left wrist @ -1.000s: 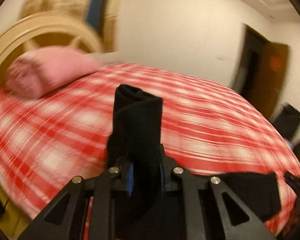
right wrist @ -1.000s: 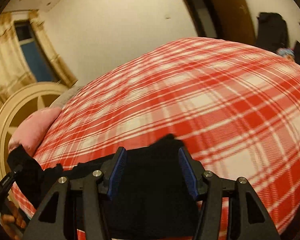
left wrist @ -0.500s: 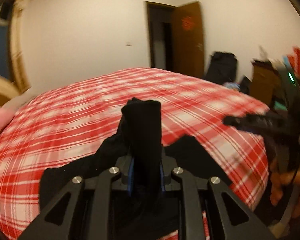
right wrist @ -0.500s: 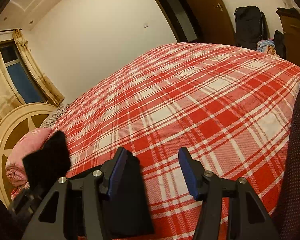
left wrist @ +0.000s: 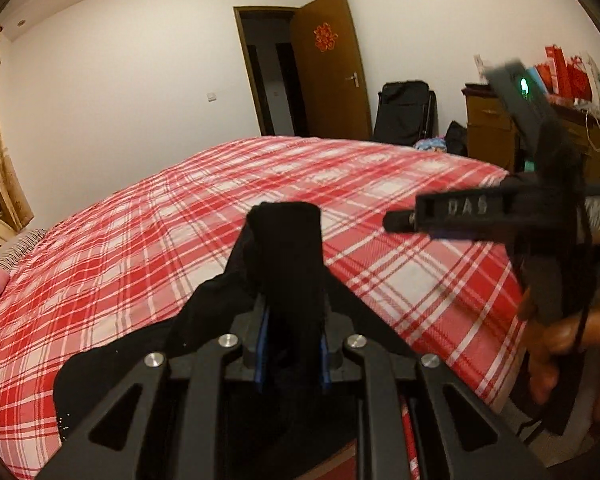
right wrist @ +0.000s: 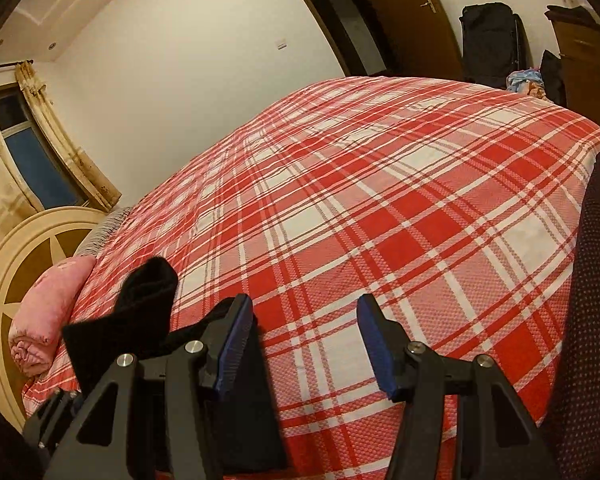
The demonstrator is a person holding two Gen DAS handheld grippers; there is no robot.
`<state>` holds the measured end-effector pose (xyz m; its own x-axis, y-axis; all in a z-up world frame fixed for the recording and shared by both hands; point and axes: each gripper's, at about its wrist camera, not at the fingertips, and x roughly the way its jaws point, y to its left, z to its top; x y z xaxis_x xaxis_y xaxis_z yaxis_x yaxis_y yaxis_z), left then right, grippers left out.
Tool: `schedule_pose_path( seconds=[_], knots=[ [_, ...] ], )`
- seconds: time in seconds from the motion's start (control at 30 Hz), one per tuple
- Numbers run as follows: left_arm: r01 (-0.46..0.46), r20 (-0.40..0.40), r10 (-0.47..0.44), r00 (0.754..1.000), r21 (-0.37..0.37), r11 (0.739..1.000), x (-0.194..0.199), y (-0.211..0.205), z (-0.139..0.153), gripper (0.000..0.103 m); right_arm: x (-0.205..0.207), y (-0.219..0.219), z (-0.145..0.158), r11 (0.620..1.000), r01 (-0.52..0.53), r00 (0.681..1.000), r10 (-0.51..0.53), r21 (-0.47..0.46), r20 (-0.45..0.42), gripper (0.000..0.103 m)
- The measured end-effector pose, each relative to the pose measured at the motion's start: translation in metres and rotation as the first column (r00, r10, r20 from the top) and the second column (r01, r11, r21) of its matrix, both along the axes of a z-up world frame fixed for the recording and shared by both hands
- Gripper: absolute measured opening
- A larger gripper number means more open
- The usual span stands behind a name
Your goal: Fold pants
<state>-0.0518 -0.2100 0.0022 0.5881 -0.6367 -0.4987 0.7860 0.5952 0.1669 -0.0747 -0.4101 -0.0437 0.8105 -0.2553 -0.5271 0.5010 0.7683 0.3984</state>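
Left gripper (left wrist: 291, 354): clamped tight on a bunched wad of the black pants (left wrist: 286, 248), lifted off the plaid bed (left wrist: 148, 256).
Right gripper (right wrist: 305, 346): wide apart, empty; a second ago pants lay between its fingers.
Meaning: right needs a fresh hold.

Black fabric pants (left wrist: 284, 264) lie on the bed's red-and-white plaid cotton cover (right wrist: 380, 200). Black-framed left gripper (left wrist: 292, 350) and right gripper (right wrist: 306, 344) carry blue finger pads (right wrist: 236, 344). Beside the cover: pink pillow (right wrist: 48, 312), cream-and-brown headboard (right wrist: 24, 248). Beyond it: brown wooden door (left wrist: 328, 72) bearing a red emblem.
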Motion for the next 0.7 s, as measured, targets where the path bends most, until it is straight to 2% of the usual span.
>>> schedule_pose_path(
  seconds=[0.47,0.7],
  knots=[
    [-0.04,-0.101,0.042,0.994,0.029,0.999,0.013,-0.005,-0.003,0.02,0.004,0.004,-0.006,1.0,-0.023,0.999,0.024,0.016,-0.023,0.057],
    [-0.103,-0.154,0.101,0.983,-0.004,0.995,0.027,0.007,0.01,0.02,0.005,0.019,-0.002,0.998,-0.063,0.997,0.062,-0.01,-0.037,0.057]
  ],
)
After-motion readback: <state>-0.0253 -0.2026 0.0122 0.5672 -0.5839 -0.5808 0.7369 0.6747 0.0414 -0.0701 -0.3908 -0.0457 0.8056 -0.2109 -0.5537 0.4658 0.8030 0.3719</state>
